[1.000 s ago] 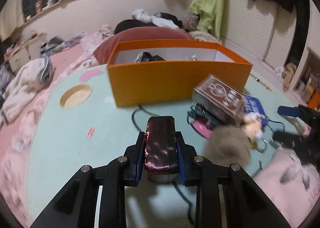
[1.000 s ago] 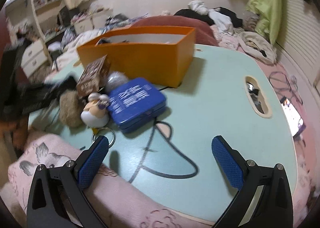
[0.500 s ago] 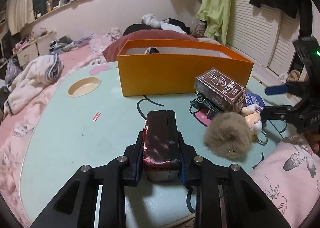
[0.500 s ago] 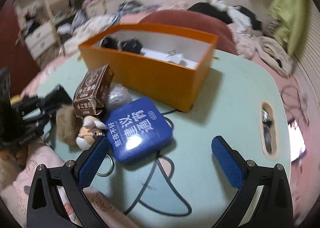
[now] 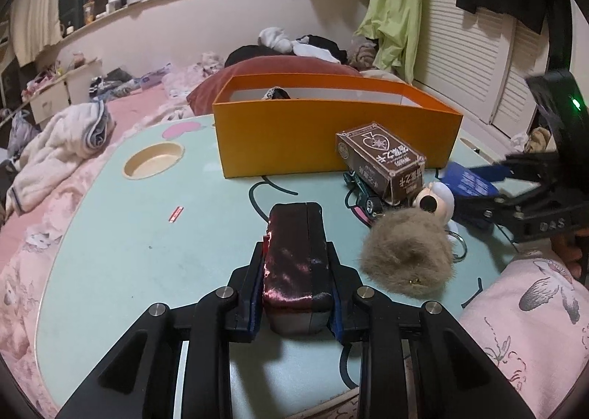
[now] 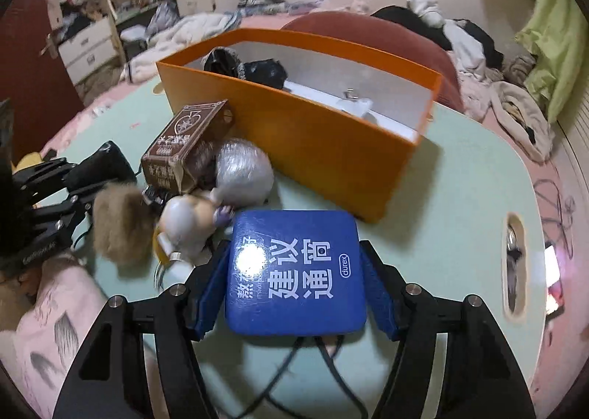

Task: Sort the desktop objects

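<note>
My left gripper (image 5: 296,249) is shut on a glossy dark red case (image 5: 296,231), held just above the pale green table (image 5: 129,253). My right gripper (image 6: 294,249) has its jaws closing on a blue tin (image 6: 296,275) with white lettering, and both blue pads touch the tin's sides. The tin lies flat in front of the orange box (image 6: 313,132). In the left wrist view the right gripper (image 5: 482,187) reaches in from the right over the blue tin (image 5: 465,180). The orange box (image 5: 331,132) stands behind the pile, with a few dark items inside.
A brown card box (image 5: 383,161) leans on a toy car (image 5: 364,194). Beside them lie a tan fur ball (image 5: 408,253), a small figurine keychain (image 5: 438,198) and a silver ball (image 6: 243,172). A black cable (image 6: 279,375) loops under the tin. Pink bedding surrounds the table.
The right gripper moved forward over the blue tin and its jaws narrowed from wide open onto the tin's sides. The left gripper kept its hold on the red case and stayed nearly in place.
</note>
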`<state>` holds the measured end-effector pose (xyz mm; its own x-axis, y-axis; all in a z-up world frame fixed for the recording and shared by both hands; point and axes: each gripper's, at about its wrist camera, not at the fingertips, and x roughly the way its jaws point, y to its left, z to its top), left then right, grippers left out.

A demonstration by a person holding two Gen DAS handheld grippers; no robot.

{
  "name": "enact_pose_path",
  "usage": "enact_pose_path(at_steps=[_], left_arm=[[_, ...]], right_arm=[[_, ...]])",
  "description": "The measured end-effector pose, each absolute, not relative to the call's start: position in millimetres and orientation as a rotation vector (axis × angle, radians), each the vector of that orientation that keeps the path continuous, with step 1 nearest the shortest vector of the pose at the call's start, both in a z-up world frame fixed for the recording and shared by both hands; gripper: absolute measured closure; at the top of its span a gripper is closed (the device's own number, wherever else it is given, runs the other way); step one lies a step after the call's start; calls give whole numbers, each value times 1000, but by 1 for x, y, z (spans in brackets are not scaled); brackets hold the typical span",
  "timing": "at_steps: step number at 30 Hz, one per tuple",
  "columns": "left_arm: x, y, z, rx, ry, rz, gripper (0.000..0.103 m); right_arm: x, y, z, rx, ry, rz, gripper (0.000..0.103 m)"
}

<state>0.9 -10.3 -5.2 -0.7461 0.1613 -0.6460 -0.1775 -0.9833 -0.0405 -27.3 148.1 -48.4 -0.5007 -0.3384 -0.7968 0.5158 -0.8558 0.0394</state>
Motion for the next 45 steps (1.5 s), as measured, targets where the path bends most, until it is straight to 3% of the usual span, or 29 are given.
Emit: enact_pose_path(at_steps=[9, 17, 18, 19, 21, 29, 37, 45], left_arm=[[-9, -14, 36, -889, -43, 2783, 77], [-100, -10, 101, -794, -49, 2817, 76], [-113, -11, 99, -820, -52, 2823, 71], [-126, -13, 94, -859, -54, 2830, 45], [-153, -18, 73, -995, -73, 2845, 21], [-158, -28, 22, -1175, -263, 2691, 21], [-130, -12, 30, -1151, -219, 2695, 21], [-66, -19, 75, -835, -224, 2823, 20]], right_arm=[[-8, 191, -5, 924, -24, -2458, 36], [-90, 153, 36, 912, -101, -2471, 36], [-106, 147, 32, 956, -126, -2462, 36], [-115, 145, 26, 994, -147, -2448, 36], [-137, 140, 6, 1124, -199, -2406, 36], [-129, 125, -6, 1075, 0, -2457, 28], [-120, 133, -11, 1057, 120, -2485, 28], [-81, 154, 22, 898, -74, -2527, 28]])
